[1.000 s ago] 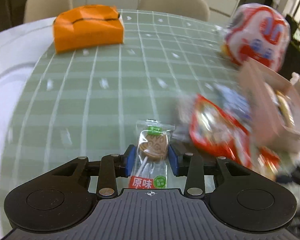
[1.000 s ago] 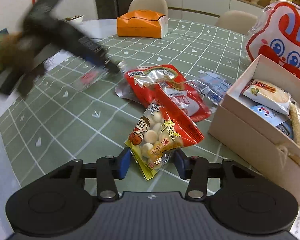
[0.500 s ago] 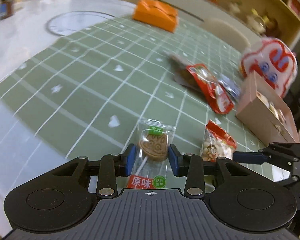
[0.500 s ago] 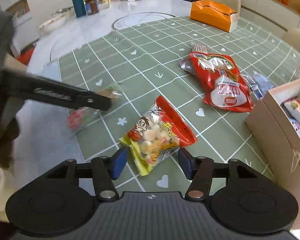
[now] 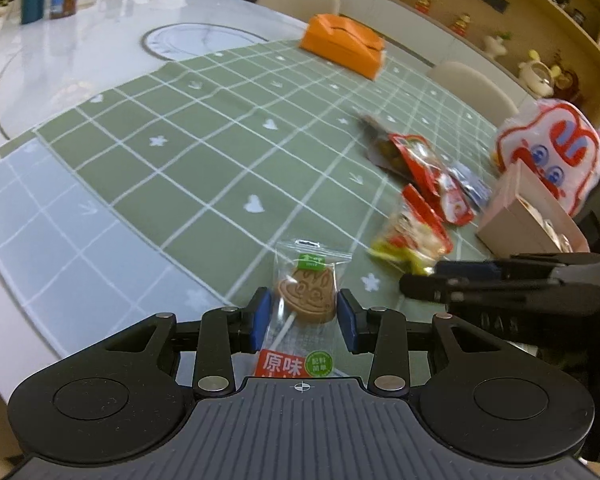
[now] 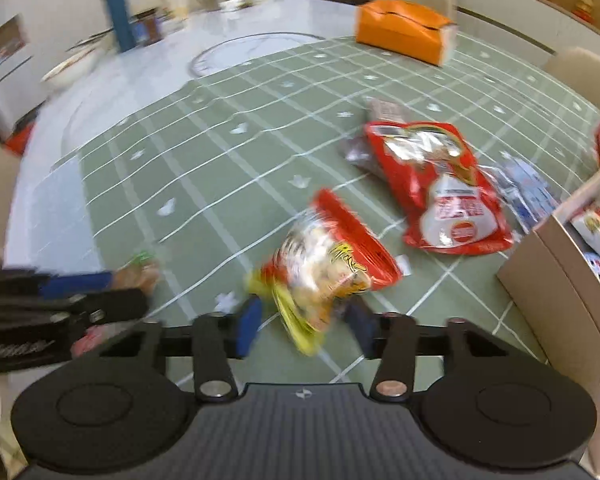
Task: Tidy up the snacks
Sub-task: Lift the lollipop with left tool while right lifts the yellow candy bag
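Note:
My left gripper (image 5: 303, 320) is shut on a clear-wrapped cookie lollipop (image 5: 306, 300) and holds it above the green checked tablecloth's near left part. My right gripper (image 6: 304, 322) has its fingers around the end of a red and yellow snack bag (image 6: 328, 256); the view is blurred and the bag looks lifted. The same bag shows in the left wrist view (image 5: 412, 236), with the right gripper's fingers (image 5: 460, 280) beside it. The left gripper with its lollipop also shows at the left of the right wrist view (image 6: 100, 288).
A larger red snack bag (image 6: 440, 184) and a blue-white packet (image 6: 528, 188) lie on the cloth. An open cardboard box (image 6: 556, 280) with snacks stands at right, a red-white cartoon bag (image 5: 552, 156) behind it. An orange box (image 6: 404, 30) sits far back. Dishes and a blue bottle (image 6: 118, 16) stand at far left.
Both grippers have swung back toward the table's near left. The right gripper's jaws have come in around the red and yellow bag. The left still holds the lollipop.

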Demonstrator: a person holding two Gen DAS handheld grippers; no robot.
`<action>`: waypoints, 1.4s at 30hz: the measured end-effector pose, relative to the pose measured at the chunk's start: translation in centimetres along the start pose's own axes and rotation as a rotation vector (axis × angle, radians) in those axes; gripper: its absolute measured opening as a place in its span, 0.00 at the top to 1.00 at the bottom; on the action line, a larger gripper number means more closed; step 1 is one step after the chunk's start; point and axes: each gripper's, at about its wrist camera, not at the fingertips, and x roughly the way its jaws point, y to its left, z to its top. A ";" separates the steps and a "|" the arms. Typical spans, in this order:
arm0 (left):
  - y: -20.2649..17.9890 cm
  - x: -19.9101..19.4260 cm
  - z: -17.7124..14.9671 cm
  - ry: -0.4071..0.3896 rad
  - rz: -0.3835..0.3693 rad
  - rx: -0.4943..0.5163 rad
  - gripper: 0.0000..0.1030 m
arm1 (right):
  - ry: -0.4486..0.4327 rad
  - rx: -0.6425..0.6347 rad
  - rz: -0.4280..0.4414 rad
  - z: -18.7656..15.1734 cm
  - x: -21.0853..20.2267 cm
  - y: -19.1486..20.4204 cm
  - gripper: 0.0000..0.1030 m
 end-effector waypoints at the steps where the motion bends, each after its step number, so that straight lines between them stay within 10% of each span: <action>1: -0.1 0.1 0.0 0.001 -0.009 0.005 0.60 | 0.005 -0.018 0.017 -0.4 -0.3 0.2 0.62; 6: -1.2 0.5 0.3 0.030 0.007 0.066 0.59 | 0.018 -0.077 0.021 -3.1 -2.1 1.3 0.62; 11: -2.6 1.0 0.6 0.073 0.053 0.159 0.58 | -0.031 -0.065 -0.019 -6.4 -3.5 1.4 0.33; 18: -2.7 1.7 1.4 0.120 -0.002 0.225 0.52 | -0.099 0.076 -0.117 -8.1 -3.5 1.5 0.20; 33: -1.4 1.2 1.6 0.165 -0.052 0.245 0.60 | -0.086 0.465 -0.034 -0.6 -1.3 -1.0 0.21; 42: -1.2 0.8 1.3 0.183 -0.080 0.276 0.61 | -0.041 0.232 -0.249 1.6 2.5 2.5 0.48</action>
